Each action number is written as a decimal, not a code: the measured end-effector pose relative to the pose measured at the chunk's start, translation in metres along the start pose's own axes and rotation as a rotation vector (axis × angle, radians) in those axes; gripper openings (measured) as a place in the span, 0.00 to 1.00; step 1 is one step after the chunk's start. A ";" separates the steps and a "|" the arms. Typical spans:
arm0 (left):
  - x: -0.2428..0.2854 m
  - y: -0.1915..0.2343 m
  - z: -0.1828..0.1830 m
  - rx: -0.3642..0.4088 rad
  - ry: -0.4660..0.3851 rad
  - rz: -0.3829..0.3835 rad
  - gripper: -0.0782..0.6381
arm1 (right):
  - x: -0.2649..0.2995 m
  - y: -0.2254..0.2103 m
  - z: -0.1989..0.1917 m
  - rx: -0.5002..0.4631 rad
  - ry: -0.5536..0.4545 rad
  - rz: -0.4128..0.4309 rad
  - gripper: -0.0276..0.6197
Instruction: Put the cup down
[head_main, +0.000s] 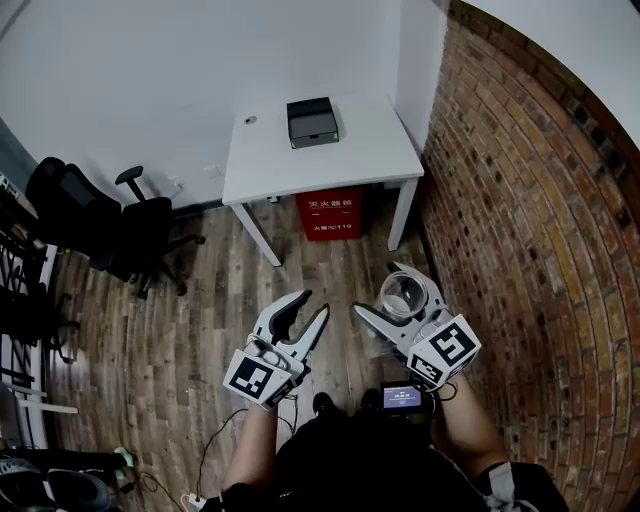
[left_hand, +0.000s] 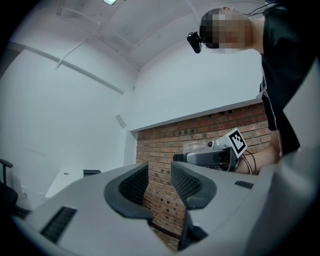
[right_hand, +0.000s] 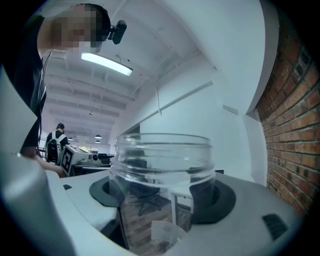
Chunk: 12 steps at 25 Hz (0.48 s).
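A clear plastic cup (head_main: 404, 294) is clamped upright between the jaws of my right gripper (head_main: 382, 290), held in the air above the wooden floor. In the right gripper view the cup (right_hand: 162, 165) fills the gap, with both dark pads (right_hand: 220, 200) pressed on its sides. My left gripper (head_main: 312, 303) hovers beside it to the left, jaws apart with nothing between them. In the left gripper view the left gripper (left_hand: 159, 175) has only air and brick wall between its jaws. Off to the right there, the right gripper (left_hand: 210, 157) carries the cup (left_hand: 195, 147).
A white table (head_main: 300, 165) stands ahead with a dark box (head_main: 312, 122) on it and a red box (head_main: 328, 212) beneath. Black office chairs (head_main: 90, 220) sit at the left. A brick wall (head_main: 530, 220) runs along the right.
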<state>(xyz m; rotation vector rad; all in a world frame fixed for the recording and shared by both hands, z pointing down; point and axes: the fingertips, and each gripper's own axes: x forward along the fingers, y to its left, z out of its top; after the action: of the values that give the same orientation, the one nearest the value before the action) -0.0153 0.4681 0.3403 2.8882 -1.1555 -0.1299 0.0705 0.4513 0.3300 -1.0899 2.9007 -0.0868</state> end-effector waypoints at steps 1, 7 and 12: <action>0.002 -0.001 0.000 0.000 0.000 0.006 0.31 | -0.001 -0.002 0.000 -0.002 0.001 0.003 0.63; 0.017 -0.003 -0.005 0.003 0.014 0.042 0.31 | -0.009 -0.021 -0.003 0.005 0.008 0.022 0.63; 0.034 0.008 -0.013 -0.005 0.013 0.050 0.31 | -0.004 -0.043 -0.008 0.010 0.015 0.017 0.63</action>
<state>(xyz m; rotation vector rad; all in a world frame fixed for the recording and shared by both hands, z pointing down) 0.0050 0.4392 0.3513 2.8487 -1.2226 -0.1119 0.1008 0.4220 0.3414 -1.0681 2.9190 -0.1092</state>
